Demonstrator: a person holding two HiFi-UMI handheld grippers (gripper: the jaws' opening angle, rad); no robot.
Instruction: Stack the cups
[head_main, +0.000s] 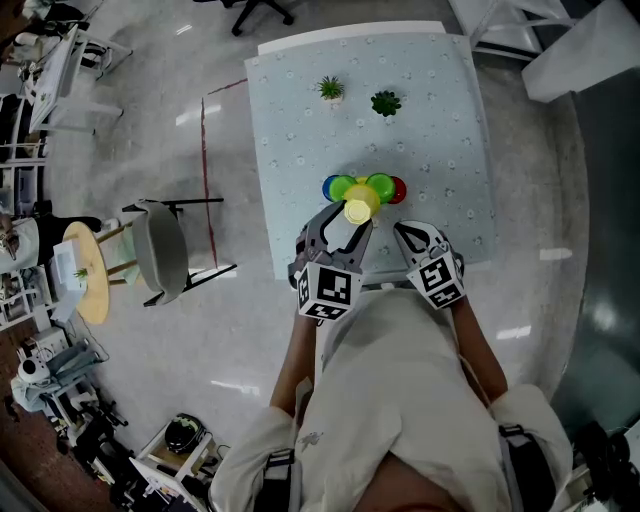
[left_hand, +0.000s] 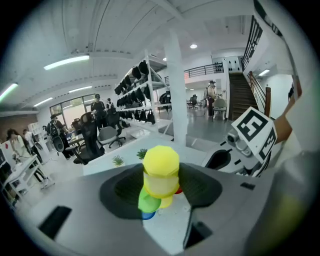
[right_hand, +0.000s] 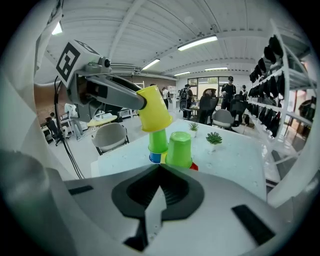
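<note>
My left gripper is shut on an upside-down yellow cup, lifted above the table and tilted a little. In the left gripper view the yellow cup sits between both jaws. Below it on the pale blue tablecloth is a cluster of cups: a green cup upside down on a blue cup, a second green cup and a red cup behind it. My right gripper is shut and empty at the table's near edge, right of the cups.
Two small potted plants stand at the far part of the table. A grey chair and a round yellow side table stand on the floor to the left.
</note>
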